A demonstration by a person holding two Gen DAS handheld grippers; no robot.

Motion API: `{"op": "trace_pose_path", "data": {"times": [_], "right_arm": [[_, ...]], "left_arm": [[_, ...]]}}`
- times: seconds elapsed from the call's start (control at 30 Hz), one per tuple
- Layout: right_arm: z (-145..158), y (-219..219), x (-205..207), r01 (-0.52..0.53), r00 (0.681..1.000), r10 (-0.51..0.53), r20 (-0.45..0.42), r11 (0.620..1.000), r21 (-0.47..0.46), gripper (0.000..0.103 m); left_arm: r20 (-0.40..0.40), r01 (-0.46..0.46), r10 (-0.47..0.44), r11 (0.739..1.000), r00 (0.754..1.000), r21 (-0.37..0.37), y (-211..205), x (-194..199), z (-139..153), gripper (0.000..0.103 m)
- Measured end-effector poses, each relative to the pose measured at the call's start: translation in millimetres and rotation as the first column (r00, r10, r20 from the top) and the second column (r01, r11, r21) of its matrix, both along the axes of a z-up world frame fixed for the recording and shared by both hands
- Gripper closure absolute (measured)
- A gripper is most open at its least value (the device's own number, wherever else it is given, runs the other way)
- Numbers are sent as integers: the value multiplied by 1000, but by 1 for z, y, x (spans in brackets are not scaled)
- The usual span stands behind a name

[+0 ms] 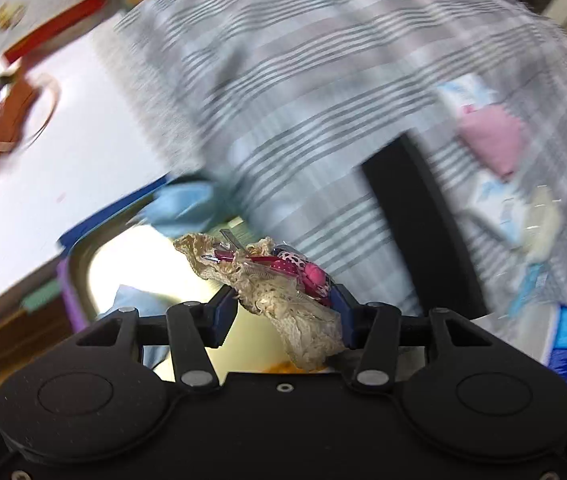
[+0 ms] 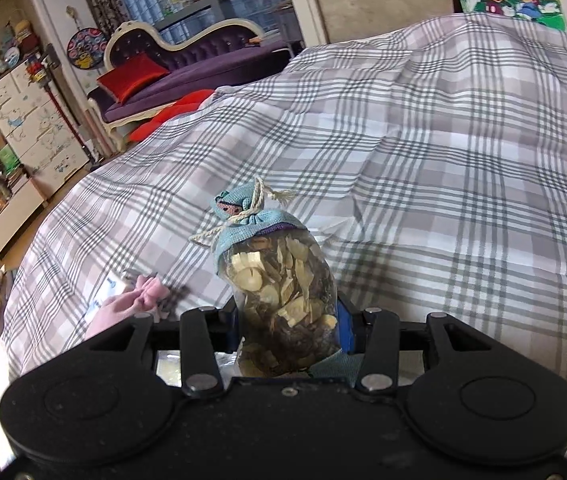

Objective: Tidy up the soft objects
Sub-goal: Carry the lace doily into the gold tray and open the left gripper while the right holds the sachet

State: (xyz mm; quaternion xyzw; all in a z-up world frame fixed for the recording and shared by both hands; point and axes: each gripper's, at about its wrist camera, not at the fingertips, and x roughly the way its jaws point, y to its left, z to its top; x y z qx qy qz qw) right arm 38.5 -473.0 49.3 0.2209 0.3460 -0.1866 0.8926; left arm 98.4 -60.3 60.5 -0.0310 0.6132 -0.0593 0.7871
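Left wrist view: the left gripper (image 1: 283, 312) is clenched on a cream lace pouch (image 1: 283, 300), whose body is pinched between the blue pads with its gathered neck sticking out past them. A pink ribbon (image 1: 303, 270) with dotted trim is tied around that neck. Beneath the pouch lies a pale tray (image 1: 83, 264) with a rounded corner, and a blue cloth (image 1: 179, 208) hangs over its far edge. Beyond that spreads a grey plaid bedcover (image 1: 283, 60), heavily blurred, with a pink sachet (image 1: 491, 140) lying on it to the right. A white surface (image 1: 63, 140) lies to the left.

Right wrist view: the right gripper (image 2: 287, 328) grasps a clear sachet (image 2: 283, 292) filled with dried slices and petals, standing upright between the jaws. Its top is a blue cloth cap (image 2: 243, 216) tied with cream cord. Just left of the gripper, a pink pouch (image 2: 139, 296) rests on the plaid bedcover (image 2: 443, 160), which fills most of the frame. A purple chaise (image 2: 187, 68) with a red cushion (image 2: 131, 76) stands by the window behind.
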Motion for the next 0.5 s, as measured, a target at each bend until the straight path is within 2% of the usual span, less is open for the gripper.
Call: {"op": "trace_pose_path", "data": {"times": [0.3, 0.5], "right_arm": [[8, 36, -10, -102, 992, 107, 62, 991, -83, 59], [24, 78, -21, -228, 962, 247, 116, 961, -158, 59]], "left_arm": [[8, -92, 92, 996, 996, -22, 71, -4, -24, 53], [27, -132, 132, 991, 991, -12, 99, -4, -35, 52]]}}
